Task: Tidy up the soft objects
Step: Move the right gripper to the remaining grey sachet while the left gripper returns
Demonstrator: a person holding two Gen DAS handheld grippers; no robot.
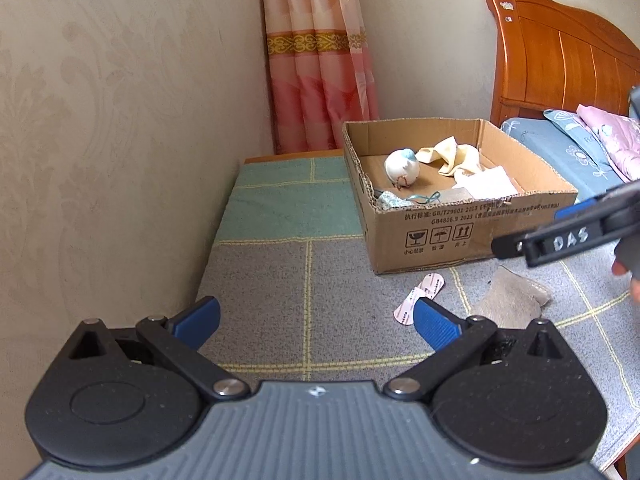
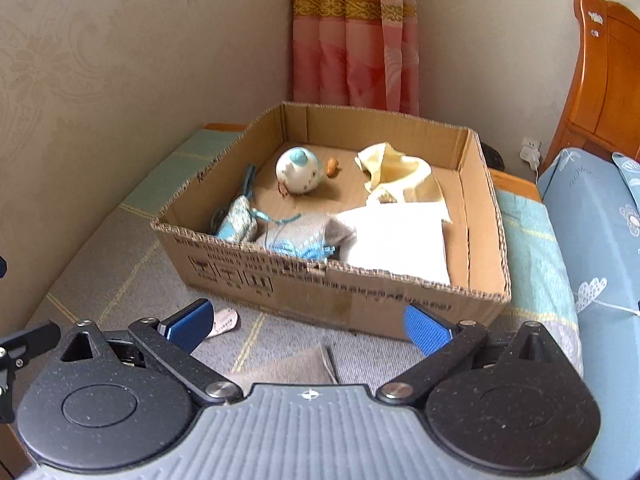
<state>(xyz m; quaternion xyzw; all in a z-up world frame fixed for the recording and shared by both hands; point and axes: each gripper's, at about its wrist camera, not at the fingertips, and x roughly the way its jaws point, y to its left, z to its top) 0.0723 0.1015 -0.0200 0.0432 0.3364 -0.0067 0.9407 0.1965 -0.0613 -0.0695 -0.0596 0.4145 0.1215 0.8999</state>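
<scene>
An open cardboard box stands on the grey checked mat. Inside lie a white and blue round plush toy, a cream cloth, a white folded cloth, a blue patterned pouch and a grey pouch with blue ribbon. A grey cloth pouch lies on the mat in front of the box, just under my right gripper. My left gripper is open and empty over the mat. My right gripper is open and empty too; it also shows in the left wrist view.
Pink plaster wrappers lie on the mat near the box. A beige wall runs along the left. A pink curtain hangs behind. A bed with blue pillows and a wooden headboard is at the right.
</scene>
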